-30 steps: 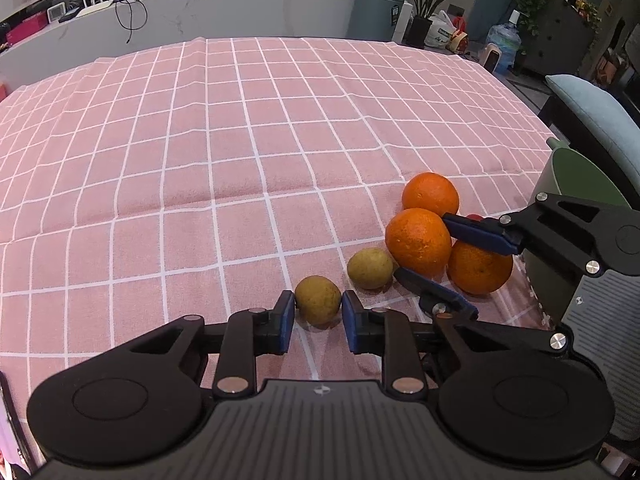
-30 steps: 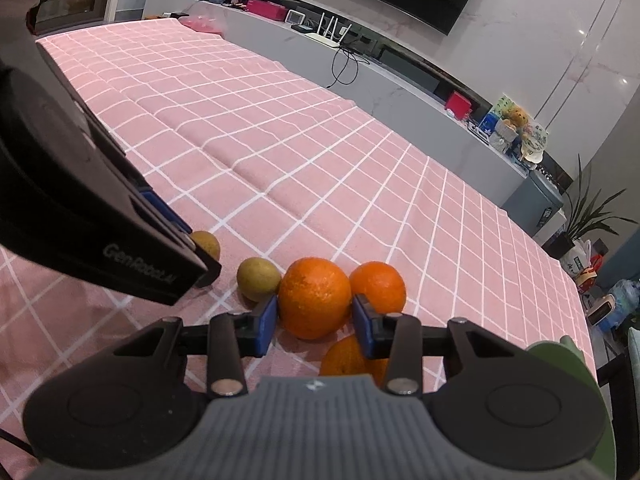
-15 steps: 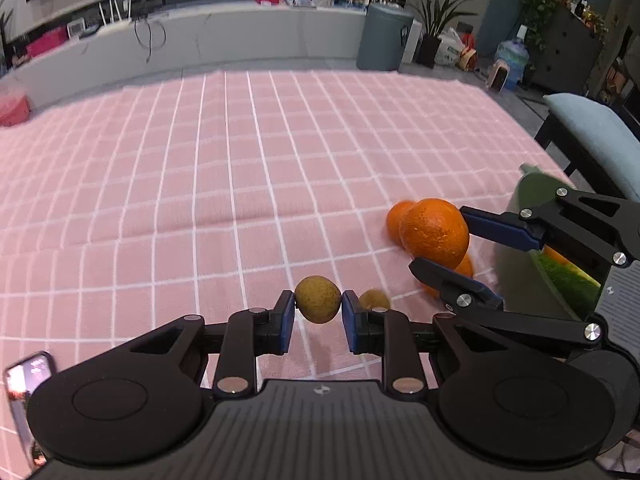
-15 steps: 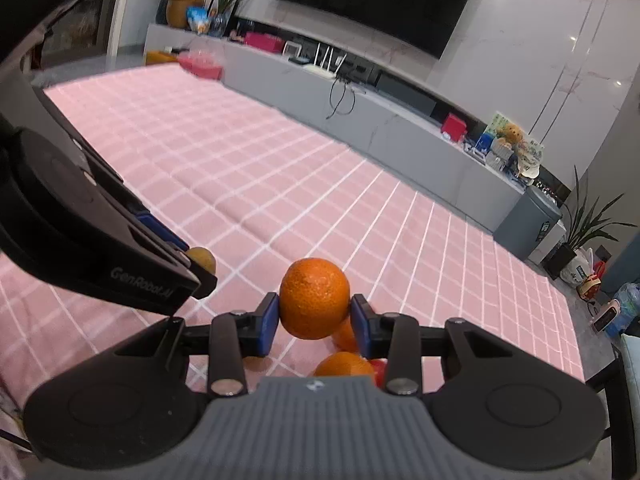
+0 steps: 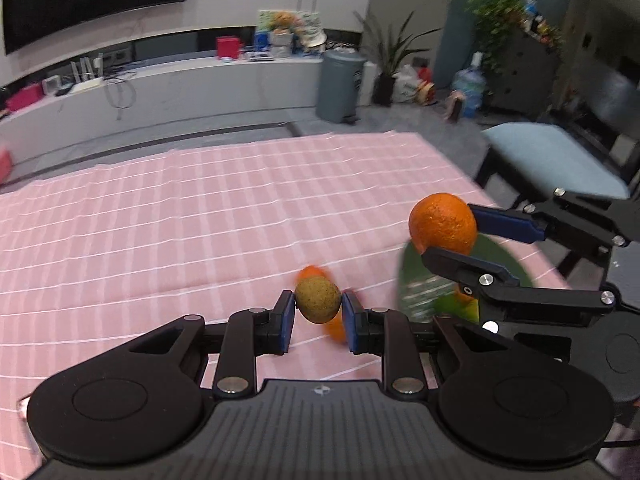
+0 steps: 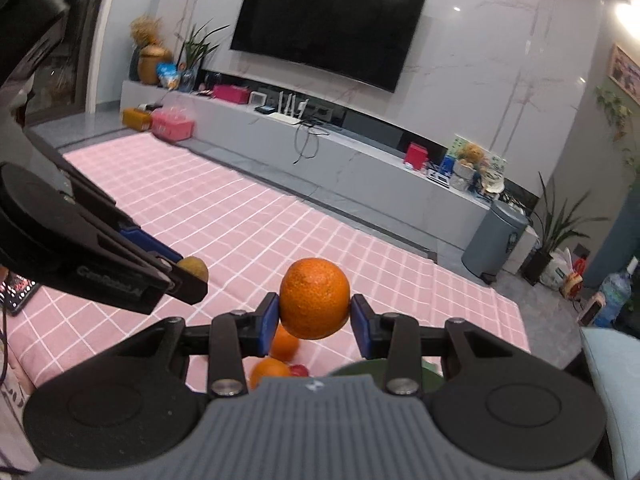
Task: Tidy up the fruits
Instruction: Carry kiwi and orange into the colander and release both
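My left gripper (image 5: 318, 306) is shut on a small brown-green kiwi (image 5: 318, 299), held well above the pink checked tablecloth (image 5: 180, 220). My right gripper (image 6: 314, 314) is shut on a large orange (image 6: 314, 298), also lifted; in the left wrist view that orange (image 5: 443, 224) hangs over a dark green bowl (image 5: 424, 280). Two more oranges (image 6: 285, 345) and a small red fruit (image 6: 299, 370) lie on the cloth below the right gripper. The left gripper and its kiwi (image 6: 194, 268) show at the left of the right wrist view.
A pale blue cushioned chair (image 5: 556, 160) stands beyond the table's right edge. A grey bin (image 5: 340, 84) and a long low TV cabinet (image 6: 320, 152) are past the far edge. A phone (image 6: 16, 286) lies at the left, near the table's edge.
Both grippers have risen from the cloth with their fruit, the kiwi in the left and the orange in the right. The other fruits stayed on the cloth and now look smaller below.
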`<state>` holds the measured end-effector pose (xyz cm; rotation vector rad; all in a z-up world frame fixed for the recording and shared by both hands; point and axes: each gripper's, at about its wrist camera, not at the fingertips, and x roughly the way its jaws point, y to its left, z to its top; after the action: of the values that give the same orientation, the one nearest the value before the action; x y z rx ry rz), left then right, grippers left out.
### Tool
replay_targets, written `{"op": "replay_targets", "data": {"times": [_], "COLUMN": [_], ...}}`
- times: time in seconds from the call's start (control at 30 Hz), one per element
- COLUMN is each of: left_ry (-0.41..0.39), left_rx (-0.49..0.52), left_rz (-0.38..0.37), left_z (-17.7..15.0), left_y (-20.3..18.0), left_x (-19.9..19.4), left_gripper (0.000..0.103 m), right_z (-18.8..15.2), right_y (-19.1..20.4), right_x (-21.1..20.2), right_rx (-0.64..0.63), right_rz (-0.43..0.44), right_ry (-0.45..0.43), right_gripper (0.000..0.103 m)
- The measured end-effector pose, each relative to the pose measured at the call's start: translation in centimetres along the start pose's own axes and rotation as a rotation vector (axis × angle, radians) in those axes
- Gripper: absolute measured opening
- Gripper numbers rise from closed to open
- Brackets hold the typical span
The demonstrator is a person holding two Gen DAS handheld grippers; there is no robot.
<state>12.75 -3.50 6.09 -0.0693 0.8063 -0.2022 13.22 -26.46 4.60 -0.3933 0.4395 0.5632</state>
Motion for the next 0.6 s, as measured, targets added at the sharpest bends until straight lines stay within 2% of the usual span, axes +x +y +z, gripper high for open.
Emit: {"op": "replay_targets", "data": {"times": [0.17, 0.33, 0.6], "left_ry": [-0.012, 0.031, 0.135], "left_rx": [0.036, 0.071, 0.140], "left_rz": [-0.067, -0.125, -0.124], "left_z": [1.3, 1.8, 1.4], "left_y": [-2.9, -5.7, -8.8], "left_x": [0.8, 3.5, 8.8], "left_gripper": [0.028, 0.028, 0.028], "right_z": [-0.9, -2.5, -5.8], "right_y": [-4.0, -7.0, -10.7], "right_x": [-2.2, -2.3, 1.2], "right_rx": [0.088, 0.112, 0.182], "right_rz": [0.007, -0.002, 0.003], "right_ry": [0.020, 0.073, 0.211], "right_gripper": [0.035, 0.035, 0.035]}}
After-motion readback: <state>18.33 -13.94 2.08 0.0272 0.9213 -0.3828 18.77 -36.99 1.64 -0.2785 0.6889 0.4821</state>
